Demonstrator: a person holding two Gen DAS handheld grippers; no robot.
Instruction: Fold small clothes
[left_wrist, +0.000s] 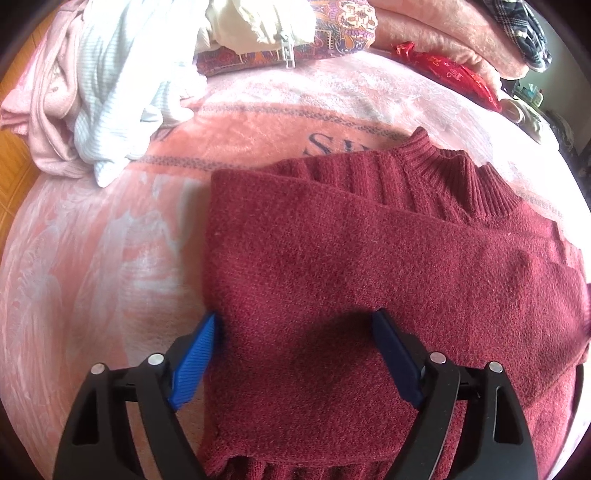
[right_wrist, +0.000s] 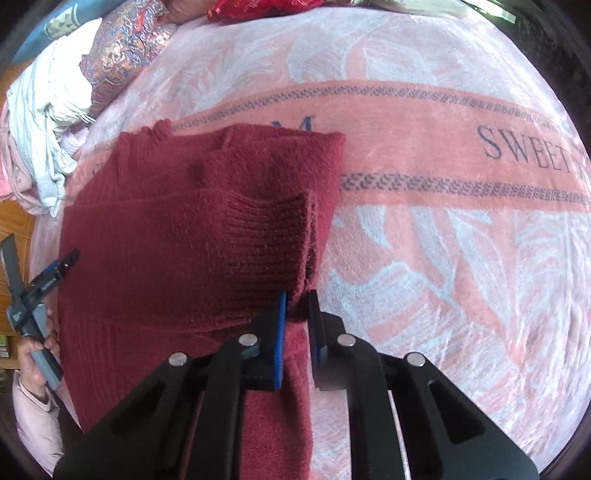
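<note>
A dark red knitted sweater (left_wrist: 369, 258) lies on the pink blanket (left_wrist: 110, 240), collar at the far side, a sleeve folded across its body. My left gripper (left_wrist: 295, 321) is open, its blue pads (left_wrist: 195, 362) straddling the sweater's left edge near the hem. In the right wrist view the sweater (right_wrist: 177, 229) fills the left half, and my right gripper (right_wrist: 297, 299) is shut on the ribbed cuff (right_wrist: 266, 243) of a sleeve at the sweater's right edge. The left gripper (right_wrist: 59, 266) shows at the far left, held by a hand.
A heap of white and pale pink clothes (left_wrist: 92, 103) lies at the far left of the bed. A patterned cushion (left_wrist: 332, 33), a red pouch (left_wrist: 450, 74) and a pink blanket roll (left_wrist: 443, 33) line the far side. Open blanket (right_wrist: 461, 240) lies right of the sweater.
</note>
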